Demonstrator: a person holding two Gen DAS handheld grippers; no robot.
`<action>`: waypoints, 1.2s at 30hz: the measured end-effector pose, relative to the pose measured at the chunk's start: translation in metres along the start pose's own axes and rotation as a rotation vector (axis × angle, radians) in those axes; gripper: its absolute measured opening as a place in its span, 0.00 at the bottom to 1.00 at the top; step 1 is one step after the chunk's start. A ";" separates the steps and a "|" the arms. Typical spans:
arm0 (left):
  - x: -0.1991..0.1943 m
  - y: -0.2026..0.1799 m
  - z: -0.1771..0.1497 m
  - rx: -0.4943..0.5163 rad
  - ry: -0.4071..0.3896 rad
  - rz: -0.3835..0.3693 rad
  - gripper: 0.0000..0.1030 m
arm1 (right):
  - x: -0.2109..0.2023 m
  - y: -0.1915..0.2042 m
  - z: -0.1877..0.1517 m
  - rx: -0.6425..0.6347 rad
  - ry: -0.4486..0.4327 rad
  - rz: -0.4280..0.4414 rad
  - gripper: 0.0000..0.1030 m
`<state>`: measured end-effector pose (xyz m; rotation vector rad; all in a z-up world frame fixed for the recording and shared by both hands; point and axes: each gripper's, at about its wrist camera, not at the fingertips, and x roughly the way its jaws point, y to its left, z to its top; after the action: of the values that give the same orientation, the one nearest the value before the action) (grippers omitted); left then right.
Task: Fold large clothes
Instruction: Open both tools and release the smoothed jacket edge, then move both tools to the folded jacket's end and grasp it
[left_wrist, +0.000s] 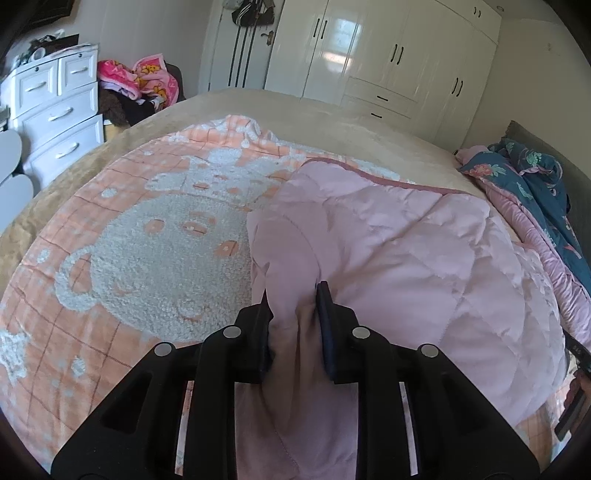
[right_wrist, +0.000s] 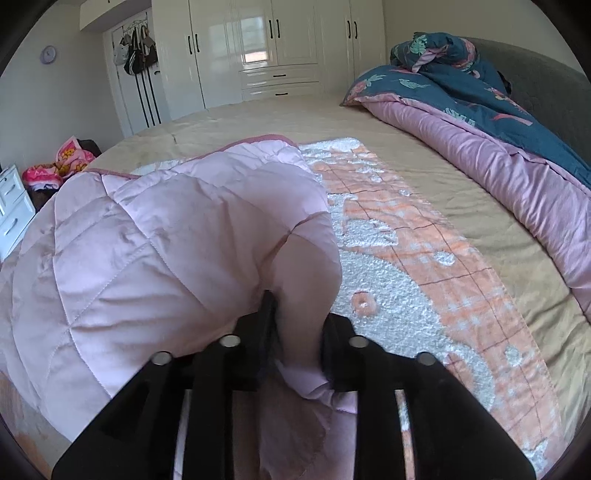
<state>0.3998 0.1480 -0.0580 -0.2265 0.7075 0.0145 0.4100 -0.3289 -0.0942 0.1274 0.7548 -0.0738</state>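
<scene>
- The left gripper (left_wrist: 293, 295) is nearly closed, its fingers pinching a fold of the pink quilted garment (left_wrist: 388, 251).
- The garment lies spread over the orange bear blanket (left_wrist: 129, 258).
- The right gripper (right_wrist: 295, 306) is partly open; garment edge bunched between its fingers, pressure unclear.

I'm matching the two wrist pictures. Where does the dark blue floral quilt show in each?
Left wrist: the dark blue floral quilt lies bunched at the right edge, at the head of the bed.
Right wrist: upper right, spread along its pink underside.
Shared landmark: the glossy white wardrobe stands behind the bed in both views.
</scene>
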 end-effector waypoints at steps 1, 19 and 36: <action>0.000 0.000 -0.001 0.000 0.001 0.003 0.15 | -0.004 0.000 0.001 0.004 -0.003 -0.006 0.43; -0.080 -0.024 0.008 -0.006 -0.042 0.027 0.91 | -0.126 -0.013 0.009 0.173 -0.144 0.139 0.96; -0.160 -0.032 -0.019 0.014 -0.101 0.032 0.91 | -0.194 -0.002 -0.014 0.140 -0.235 0.141 0.96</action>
<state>0.2688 0.1228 0.0377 -0.1992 0.6109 0.0515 0.2590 -0.3248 0.0288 0.2999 0.5035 -0.0067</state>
